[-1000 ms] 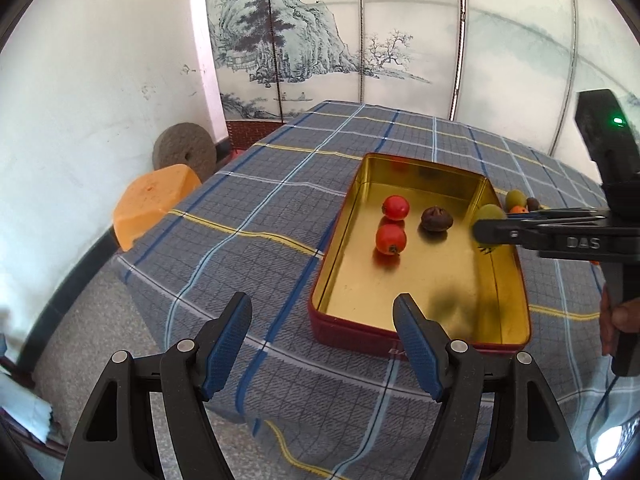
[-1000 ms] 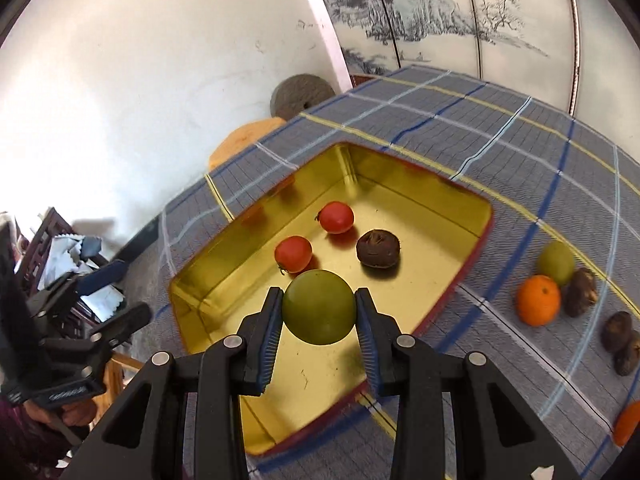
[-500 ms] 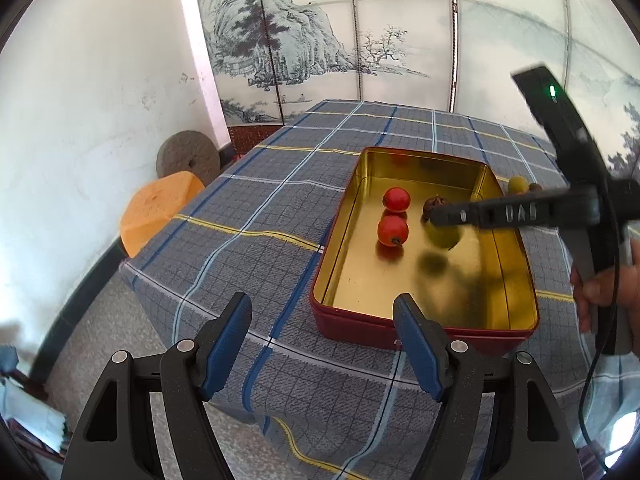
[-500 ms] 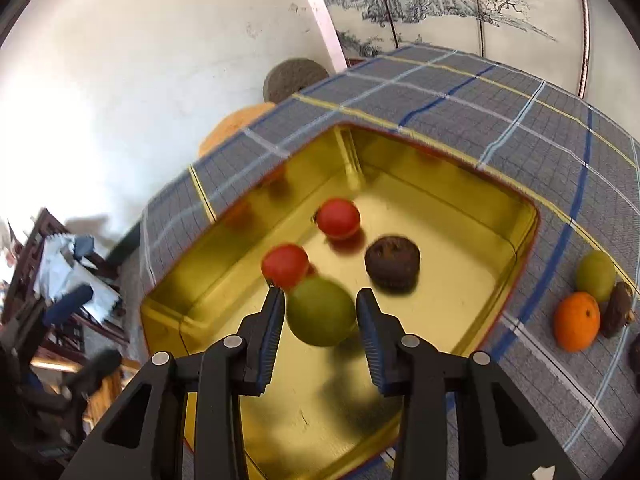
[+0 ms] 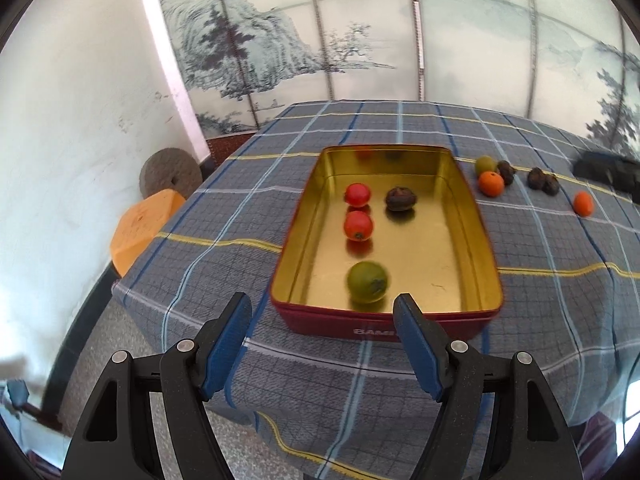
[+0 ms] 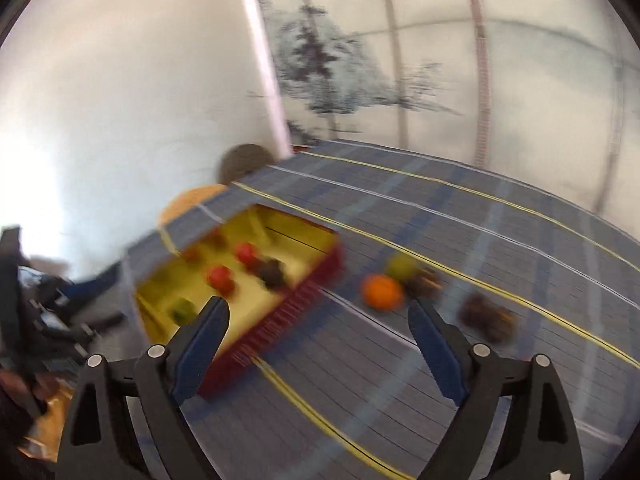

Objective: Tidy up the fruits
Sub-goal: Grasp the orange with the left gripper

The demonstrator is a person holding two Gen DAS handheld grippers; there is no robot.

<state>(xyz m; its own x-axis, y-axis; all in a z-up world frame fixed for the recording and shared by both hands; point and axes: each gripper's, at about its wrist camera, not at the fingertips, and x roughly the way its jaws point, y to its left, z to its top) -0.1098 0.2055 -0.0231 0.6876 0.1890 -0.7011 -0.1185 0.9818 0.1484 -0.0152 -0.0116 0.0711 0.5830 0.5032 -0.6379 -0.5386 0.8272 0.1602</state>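
Observation:
A red tin with a gold inside [image 5: 476, 216] [image 6: 316, 276] lies on the checked cloth. In it are two red fruits [image 5: 358, 195] [image 5: 358, 225], a dark brown fruit [image 5: 401, 199] and a green fruit [image 5: 367, 282] [image 6: 183, 310], blurred, near the front wall. My left gripper [image 5: 322, 318] hangs open before the tin's near edge, with nothing between its fingers. My right gripper [image 6: 316, 320] is opening wide over the cloth to the right of the tin, nothing in its jaws; its view is blurred. On the cloth lie an orange fruit [image 5: 491, 184] [image 6: 382, 291], a green one [image 5: 485, 163] and dark ones [image 5: 538, 178].
Another orange fruit [image 5: 583, 203] lies far right on the cloth, near a black object [image 5: 608, 170]. An orange stool [image 5: 142, 228] and a grey stone wheel [image 5: 170, 174] stand by the white wall left of the table. A painted screen stands behind.
My right gripper let go of the green fruit, which now lies near the tin's front wall. The gripper swung right, out of the tin and out of the left wrist view.

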